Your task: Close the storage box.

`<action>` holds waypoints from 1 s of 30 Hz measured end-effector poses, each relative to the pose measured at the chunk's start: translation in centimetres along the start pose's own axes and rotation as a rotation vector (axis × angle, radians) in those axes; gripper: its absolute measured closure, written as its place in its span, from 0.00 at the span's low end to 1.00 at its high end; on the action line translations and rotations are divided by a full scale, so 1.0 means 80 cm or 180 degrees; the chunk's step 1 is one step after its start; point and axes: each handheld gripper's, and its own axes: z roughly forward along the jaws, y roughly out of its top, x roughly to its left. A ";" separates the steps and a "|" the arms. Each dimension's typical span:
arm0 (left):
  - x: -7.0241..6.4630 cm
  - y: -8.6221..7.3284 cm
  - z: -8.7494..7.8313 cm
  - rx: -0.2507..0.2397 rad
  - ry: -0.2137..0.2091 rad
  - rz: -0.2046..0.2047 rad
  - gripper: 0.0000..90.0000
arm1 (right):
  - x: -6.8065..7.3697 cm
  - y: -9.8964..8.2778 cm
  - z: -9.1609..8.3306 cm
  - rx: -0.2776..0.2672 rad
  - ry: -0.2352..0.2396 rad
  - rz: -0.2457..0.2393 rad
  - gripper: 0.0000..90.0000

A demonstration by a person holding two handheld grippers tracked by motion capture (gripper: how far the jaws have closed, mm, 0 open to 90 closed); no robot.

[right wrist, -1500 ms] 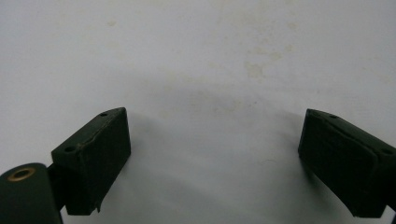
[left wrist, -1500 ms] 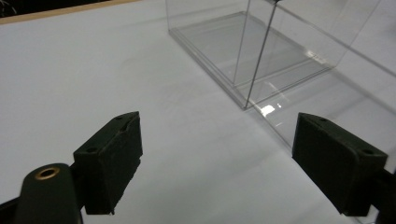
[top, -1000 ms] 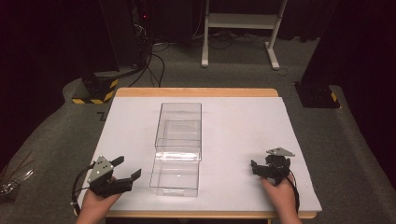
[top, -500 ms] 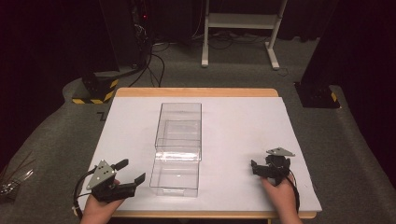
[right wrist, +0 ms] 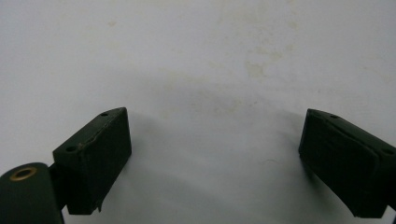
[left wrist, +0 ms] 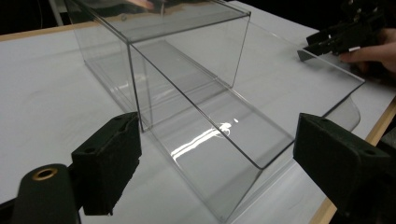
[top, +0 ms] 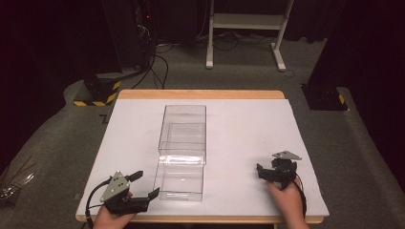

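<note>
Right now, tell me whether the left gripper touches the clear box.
Apart. The left gripper view shows the left gripper open, white table between its jaws and the clear box.

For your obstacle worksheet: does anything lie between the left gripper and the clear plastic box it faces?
Nothing visible does. The left gripper, jaws open, faces the near end of the clear box across bare white table cover.

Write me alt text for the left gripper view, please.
A clear plastic box with a pulled-out drawer lies on a white table, framed by the open black left gripper. The right gripper rests far right.
</note>
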 end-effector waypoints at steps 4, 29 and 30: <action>-0.002 -0.002 0.004 0.0027 -0.0029 -0.0014 0.17 | 0.000 0.000 0.000 0.0000 -0.0001 0.0000 0.10; -0.003 -0.022 0.030 0.0371 -0.0185 0.0027 0.23 | 0.000 0.000 0.000 0.0000 0.0000 -0.0004 0.10; -0.004 -0.023 0.031 0.0369 -0.0205 0.0016 0.25 | 0.000 0.000 0.000 0.0001 -0.0001 -0.0005 0.10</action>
